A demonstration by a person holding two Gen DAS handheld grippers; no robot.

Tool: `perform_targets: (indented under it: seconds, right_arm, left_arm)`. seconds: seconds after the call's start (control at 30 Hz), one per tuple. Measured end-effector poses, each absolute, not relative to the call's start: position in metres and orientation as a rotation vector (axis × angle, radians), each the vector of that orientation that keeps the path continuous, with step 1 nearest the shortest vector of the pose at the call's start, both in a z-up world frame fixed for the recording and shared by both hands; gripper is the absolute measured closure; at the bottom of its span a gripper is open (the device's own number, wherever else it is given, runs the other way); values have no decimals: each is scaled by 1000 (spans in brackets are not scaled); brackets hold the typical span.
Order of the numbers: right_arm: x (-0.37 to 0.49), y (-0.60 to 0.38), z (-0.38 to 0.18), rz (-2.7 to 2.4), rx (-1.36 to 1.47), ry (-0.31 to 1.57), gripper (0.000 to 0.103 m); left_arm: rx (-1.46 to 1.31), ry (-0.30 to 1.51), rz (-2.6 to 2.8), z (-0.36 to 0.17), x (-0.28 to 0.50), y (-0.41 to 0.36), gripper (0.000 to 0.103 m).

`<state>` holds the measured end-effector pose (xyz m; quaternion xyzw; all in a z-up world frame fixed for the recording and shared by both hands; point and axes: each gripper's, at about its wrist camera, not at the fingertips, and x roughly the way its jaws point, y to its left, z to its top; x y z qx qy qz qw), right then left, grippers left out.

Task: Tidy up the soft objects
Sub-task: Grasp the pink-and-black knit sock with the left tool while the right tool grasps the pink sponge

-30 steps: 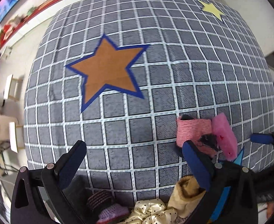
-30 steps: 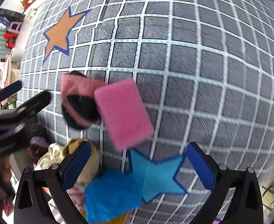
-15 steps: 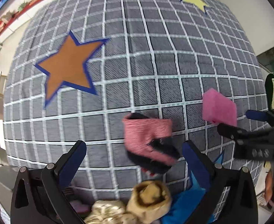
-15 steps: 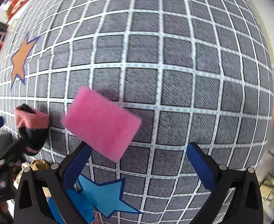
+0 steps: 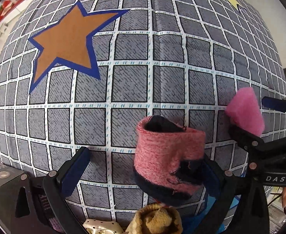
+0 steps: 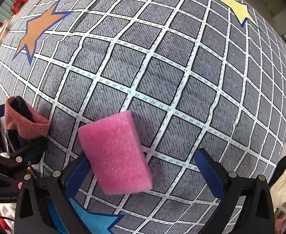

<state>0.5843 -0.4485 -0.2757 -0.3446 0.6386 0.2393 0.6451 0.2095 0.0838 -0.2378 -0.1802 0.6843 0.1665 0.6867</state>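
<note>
Left fingers (image 5: 143,156): spread wide, clamping nothing. A pink-and-black sock (image 5: 168,156) stands rolled against the inner face of the right-hand finger, its open cuff pointing away from the camera. Whether it hangs from that finger or rests on the cloth cannot be told.

Right fingers (image 6: 141,156): likewise spread wide. A pink foam sponge (image 6: 115,154) leans on the left-hand finger, and the other finger stands well apart from it. The shadow beneath suggests the sponge is tilted or slightly raised.

Beyond both pairs of fingers lies the desk (image 5: 162,78), covered in grey checked cloth and bare between the fingers and the far markers. An orange star (image 5: 65,39) is ahead and to the left of the left fingers. A yellow star (image 6: 234,5) is far ahead and to the right of the right fingers. A blue star (image 6: 92,222) lies beneath the right fingers.

Behind the left fingers, at the near edge, are a mustard sock (image 5: 158,220) and a spotted cream cloth (image 5: 102,228), in a heap.

Progress, as judged: early. No star carries an item, two pieces are in transit and unsecured, and the heap is not yet sorted
</note>
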Motion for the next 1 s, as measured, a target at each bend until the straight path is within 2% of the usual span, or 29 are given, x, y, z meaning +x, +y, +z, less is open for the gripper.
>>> perform_targets:
  seconds: [0.3, 0.4, 0.43, 0.5, 0.53, 0.57, 0.6, 0.67, 1.0]
  right_arm:
    - [602, -466, -265, 539, -786, 1466, 0]
    - [623, -477, -263, 527, -778, 1467, 9]
    - [622, -476, -258, 529, -781, 1460, 20]
    - [622, -473, -249, 540, -799, 1437, 56]
    - [622, -473, -246, 548, -805, 1436, 55]
    - [623, -474, -244, 569, -772, 1463, 55]
    - [625, -476, -242, 572, -742, 1478, 55]
    - [627, -481, -235, 552, -703, 1475, 55]
    - [631, -537, -179, 505, -412, 1532, 55]
  left_arm:
    - [-421, 1547, 390, -259, 233, 59, 0]
    - [-398, 1587, 413, -262, 244, 56, 5]
    - [-370, 1597, 410, -262, 248, 53, 10]
    - [-337, 1588, 370, -256, 255, 44, 23]
    - [-320, 1583, 344, -253, 257, 40, 37]
    - [-311, 1578, 327, -251, 260, 36, 56]
    - [-302, 1572, 299, -248, 263, 32, 64]
    - [-301, 1559, 285, -243, 267, 29, 72]
    - [-205, 1423, 211, -189, 276, 5, 74]
